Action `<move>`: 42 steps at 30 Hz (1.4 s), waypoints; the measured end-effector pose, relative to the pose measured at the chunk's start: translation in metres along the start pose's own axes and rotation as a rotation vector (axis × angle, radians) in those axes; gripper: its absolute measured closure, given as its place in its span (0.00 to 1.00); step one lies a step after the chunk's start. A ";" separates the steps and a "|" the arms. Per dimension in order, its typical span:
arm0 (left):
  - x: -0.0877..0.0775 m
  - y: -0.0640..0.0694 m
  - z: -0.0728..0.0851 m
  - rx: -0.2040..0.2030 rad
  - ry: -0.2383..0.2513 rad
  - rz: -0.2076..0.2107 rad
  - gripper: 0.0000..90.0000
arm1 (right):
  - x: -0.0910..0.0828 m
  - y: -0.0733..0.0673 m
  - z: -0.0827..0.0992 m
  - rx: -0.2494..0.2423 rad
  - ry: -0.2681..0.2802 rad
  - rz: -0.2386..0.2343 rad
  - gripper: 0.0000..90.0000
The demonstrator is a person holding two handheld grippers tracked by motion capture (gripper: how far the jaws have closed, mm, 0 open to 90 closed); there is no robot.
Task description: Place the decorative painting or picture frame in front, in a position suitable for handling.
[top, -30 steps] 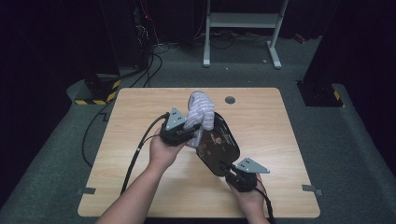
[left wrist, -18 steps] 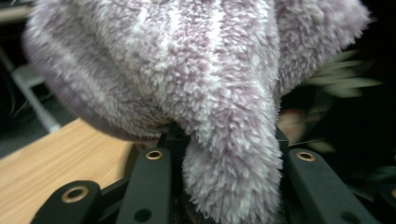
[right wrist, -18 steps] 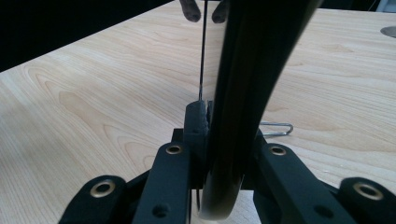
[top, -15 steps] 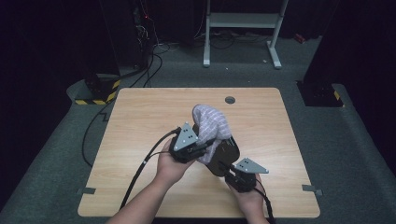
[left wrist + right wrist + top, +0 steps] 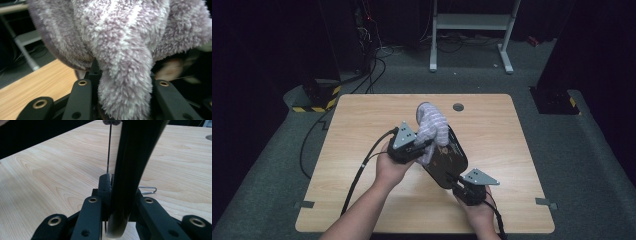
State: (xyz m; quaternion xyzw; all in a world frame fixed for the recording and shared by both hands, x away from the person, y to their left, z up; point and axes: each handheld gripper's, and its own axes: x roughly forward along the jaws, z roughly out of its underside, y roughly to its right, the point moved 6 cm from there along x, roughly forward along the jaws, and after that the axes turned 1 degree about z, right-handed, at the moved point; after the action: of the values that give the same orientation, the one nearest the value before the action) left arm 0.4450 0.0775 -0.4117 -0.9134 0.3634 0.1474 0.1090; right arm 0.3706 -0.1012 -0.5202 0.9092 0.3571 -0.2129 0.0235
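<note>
Left gripper (image 5: 424, 148): jaws clamped on fluffy purple cloth (image 5: 431, 125), pressed onto black tray (image 5: 451, 162). Right gripper (image 5: 458, 181): jaws clamped on tray's rim, tilted above wooden table (image 5: 362, 120).

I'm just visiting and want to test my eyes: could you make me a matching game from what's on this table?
Things:
1. fluffy cloth
2. black tray
3. left gripper
4. round hole

States:
a. clamped by its near edge, tilted up
b. set in the tabletop at the far side
c. lilac and white, draped over the tray
d. shut on the cloth

Pairs: 1-c, 2-a, 3-d, 4-b
</note>
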 end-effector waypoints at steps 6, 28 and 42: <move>0.004 -0.033 0.023 -0.073 -0.055 -0.062 0.72 | 0.000 0.000 0.001 0.002 -0.002 -0.008 0.89; 0.014 -0.027 0.048 -0.095 -0.089 -0.036 0.72 | -0.004 -0.007 0.015 0.053 -0.012 -0.007 0.85; 0.002 0.068 0.025 0.059 -0.030 0.178 0.73 | -0.003 -0.001 0.013 0.051 -0.026 0.002 0.87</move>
State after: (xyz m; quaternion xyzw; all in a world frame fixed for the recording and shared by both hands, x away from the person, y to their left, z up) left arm 0.3941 0.0351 -0.4423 -0.8716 0.4455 0.1596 0.1278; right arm 0.3630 -0.1050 -0.5304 0.9071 0.3502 -0.2336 0.0049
